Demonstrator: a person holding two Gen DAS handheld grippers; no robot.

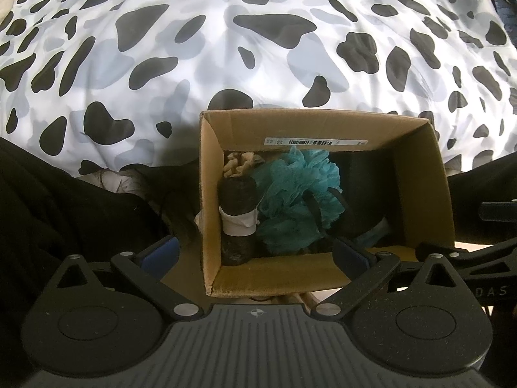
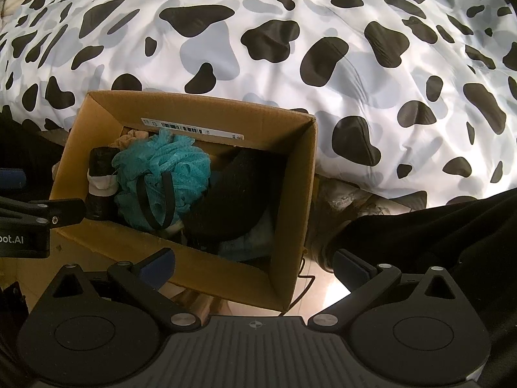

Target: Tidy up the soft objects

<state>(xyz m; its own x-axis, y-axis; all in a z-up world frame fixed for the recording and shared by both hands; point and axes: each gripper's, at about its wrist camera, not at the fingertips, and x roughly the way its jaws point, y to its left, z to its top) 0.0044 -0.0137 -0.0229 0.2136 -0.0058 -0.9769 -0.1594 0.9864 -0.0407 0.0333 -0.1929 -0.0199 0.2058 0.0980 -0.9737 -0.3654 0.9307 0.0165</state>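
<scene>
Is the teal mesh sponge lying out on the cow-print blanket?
No, the teal mesh sponge sits inside the cardboard box, next to a black roll.

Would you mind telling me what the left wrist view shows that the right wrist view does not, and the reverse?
Only the left wrist view shows the open left gripper head-on, its fingers either side of the box's near wall. Only the right wrist view shows the open right gripper and bare floor beside the box. Both show the cardboard box, teal mesh sponge, banded black roll and cow-print bedding.
</scene>
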